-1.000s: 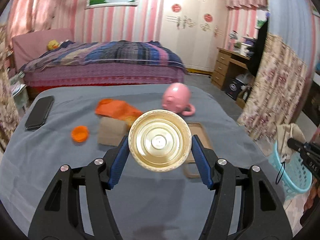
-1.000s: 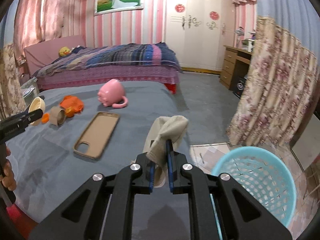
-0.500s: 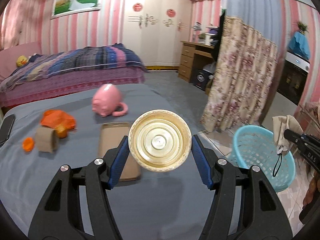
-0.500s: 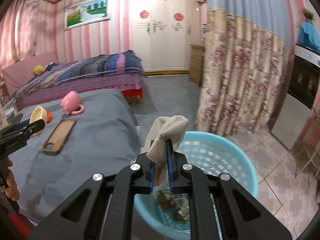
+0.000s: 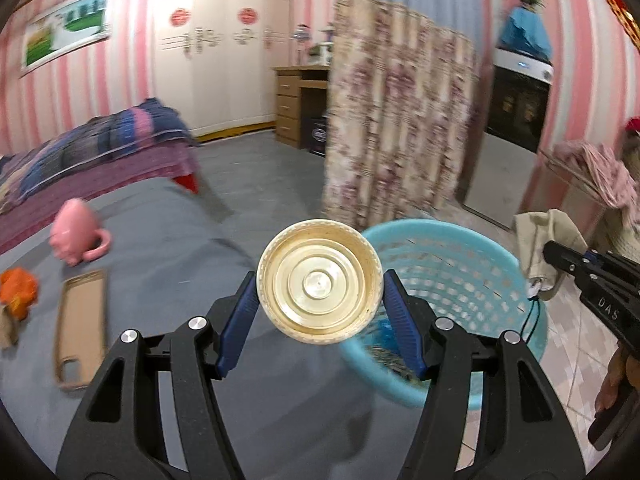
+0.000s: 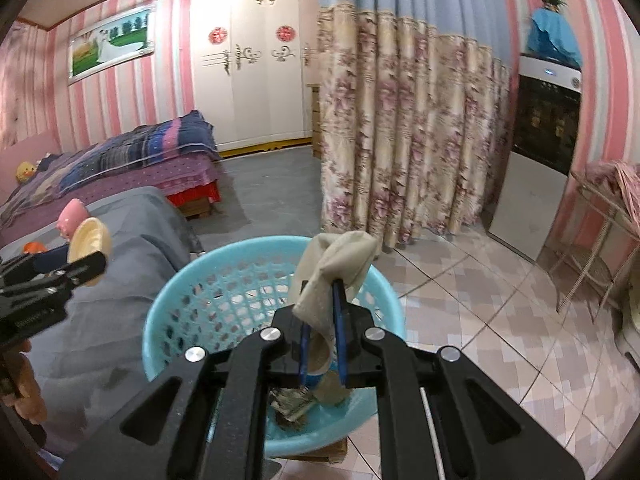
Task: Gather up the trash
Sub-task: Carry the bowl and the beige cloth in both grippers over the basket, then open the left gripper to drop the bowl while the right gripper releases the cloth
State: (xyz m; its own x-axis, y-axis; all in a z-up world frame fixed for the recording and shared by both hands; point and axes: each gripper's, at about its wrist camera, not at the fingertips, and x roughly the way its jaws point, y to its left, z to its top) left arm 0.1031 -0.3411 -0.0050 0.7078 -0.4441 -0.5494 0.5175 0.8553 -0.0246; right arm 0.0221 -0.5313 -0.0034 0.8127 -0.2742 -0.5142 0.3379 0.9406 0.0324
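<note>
Right gripper (image 6: pixel 322 344): jaws pinching a beige cloth (image 6: pixel 340 264), which bunches up above the blue pads and hangs directly over the basket.
Left gripper (image 5: pixel 320 308): jaws pinching a cream round lid (image 5: pixel 319 282) by its rim, hollow side facing the camera; it sits just left of the basket, over the edge of the grey bed.
Basket (image 6: pixel 168 296): turquoise plastic with a perforated wall, standing on the tiled floor just beside the grey bed; scraps of trash lie at its bottom, too small to tell apart.
Grey bed (image 5: pixel 168 248): left of the basket, carrying the remaining things.
Phone case (image 5: pixel 80 320): tan, flat on the grey bed, well left of the basket.
Orange scrap (image 5: pixel 18 286): farther left of the basket than the case, at the frame edge.
Pink mug (image 5: pixel 76 232): tipped on its side on the grey bed, beyond the case.
Floral curtain (image 6: pixel 408 140): hangs behind the basket.
</note>
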